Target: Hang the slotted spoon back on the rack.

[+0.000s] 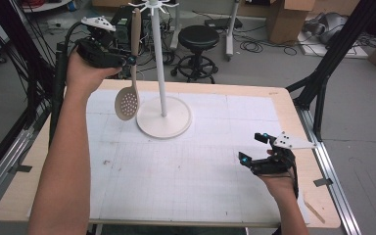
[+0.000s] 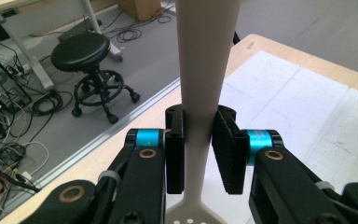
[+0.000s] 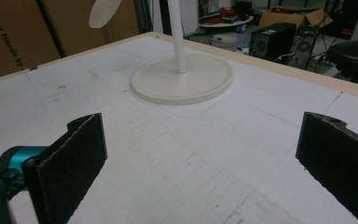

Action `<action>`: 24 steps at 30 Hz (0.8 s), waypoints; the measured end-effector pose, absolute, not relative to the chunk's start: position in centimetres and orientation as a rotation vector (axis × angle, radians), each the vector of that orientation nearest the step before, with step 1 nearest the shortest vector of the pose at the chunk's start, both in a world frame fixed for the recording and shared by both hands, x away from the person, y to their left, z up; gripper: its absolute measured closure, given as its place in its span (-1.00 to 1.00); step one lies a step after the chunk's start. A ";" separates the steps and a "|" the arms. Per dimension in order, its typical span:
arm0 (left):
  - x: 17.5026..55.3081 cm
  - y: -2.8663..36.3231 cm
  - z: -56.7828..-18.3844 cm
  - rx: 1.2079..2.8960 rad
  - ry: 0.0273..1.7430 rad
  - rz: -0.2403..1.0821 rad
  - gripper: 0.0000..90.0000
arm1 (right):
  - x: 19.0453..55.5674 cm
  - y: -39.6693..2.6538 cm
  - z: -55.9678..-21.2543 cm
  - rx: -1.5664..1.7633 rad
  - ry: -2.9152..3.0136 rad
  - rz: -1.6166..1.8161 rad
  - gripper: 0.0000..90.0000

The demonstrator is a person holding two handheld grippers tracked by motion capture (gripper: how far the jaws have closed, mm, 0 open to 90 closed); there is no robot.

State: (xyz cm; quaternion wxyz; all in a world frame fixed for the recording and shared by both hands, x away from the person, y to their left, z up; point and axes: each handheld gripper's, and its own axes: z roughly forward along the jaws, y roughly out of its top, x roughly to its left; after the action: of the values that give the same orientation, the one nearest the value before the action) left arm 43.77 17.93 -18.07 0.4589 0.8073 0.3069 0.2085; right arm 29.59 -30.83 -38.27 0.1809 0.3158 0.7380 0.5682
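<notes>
Fingers (image 2: 175,154) of left gripper (image 2: 199,154) clamp slotted spoon (image 1: 129,93) handle.

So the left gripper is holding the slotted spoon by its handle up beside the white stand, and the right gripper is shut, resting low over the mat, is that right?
Not quite: the right gripper is open, not shut. The right gripper view shows its fingers standing wide apart with nothing between them, low over the mat. The rest holds: the left gripper grips the slotted spoon by its handle beside the white stand.
</notes>
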 end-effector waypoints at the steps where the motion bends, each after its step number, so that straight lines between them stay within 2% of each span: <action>1: 43.8 17.9 -18.1 1.985 0.756 0.510 0.67 | 29.6 -30.8 -38.3 0.892 2.085 1.605 -0.98; 15: 44.1 17.3 -18.2 1.996 0.772 0.569 0.64 | 29.5 -30.9 -38.2 0.890 2.082 1.606 -0.98; 20: 43.7 17.5 -18.0 1.976 0.779 0.566 0.42 | 29.5 -30.9 -38.2 0.888 2.081 1.604 -0.98; 24: 43.4 17.8 -18.3 1.969 0.775 0.547 0.32 | 29.5 -30.8 -38.2 0.890 2.084 1.605 -0.98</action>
State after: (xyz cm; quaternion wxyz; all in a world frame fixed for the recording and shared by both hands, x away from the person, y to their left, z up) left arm 43.41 17.83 -18.25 0.4600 0.7999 0.3149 0.2222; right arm 29.50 -30.83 -38.22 0.1815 0.3152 0.7379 0.5685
